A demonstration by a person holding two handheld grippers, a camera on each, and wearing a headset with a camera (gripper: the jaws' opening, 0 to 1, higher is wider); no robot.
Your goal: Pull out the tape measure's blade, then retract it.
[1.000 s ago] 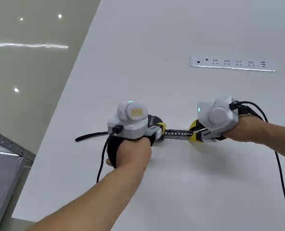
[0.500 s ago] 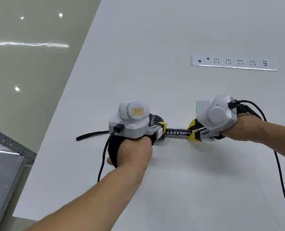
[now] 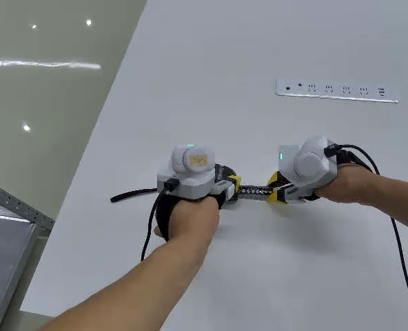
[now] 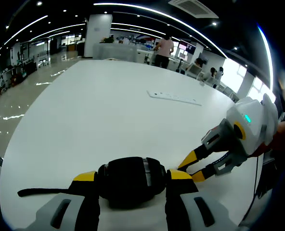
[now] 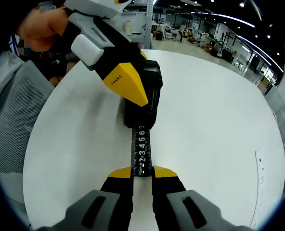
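A white worktop (image 3: 273, 276) fills the head view, with a power strip (image 3: 337, 90) at upper right. At lower centre the left tongs (image 4: 133, 175) clamp the black tape measure (image 4: 128, 185). The right tongs (image 5: 142, 172) are closed narrow on its blade (image 5: 142, 144) near the tip. The bared blade looks a little shorter than a second ago, and the tongs are closer together. The pull-out seems done, with the blade being fed back in.

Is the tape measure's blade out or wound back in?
Out, a short way: numbered blade spans from the black case in the left gripper to the right gripper, whose jaws pinch its end.
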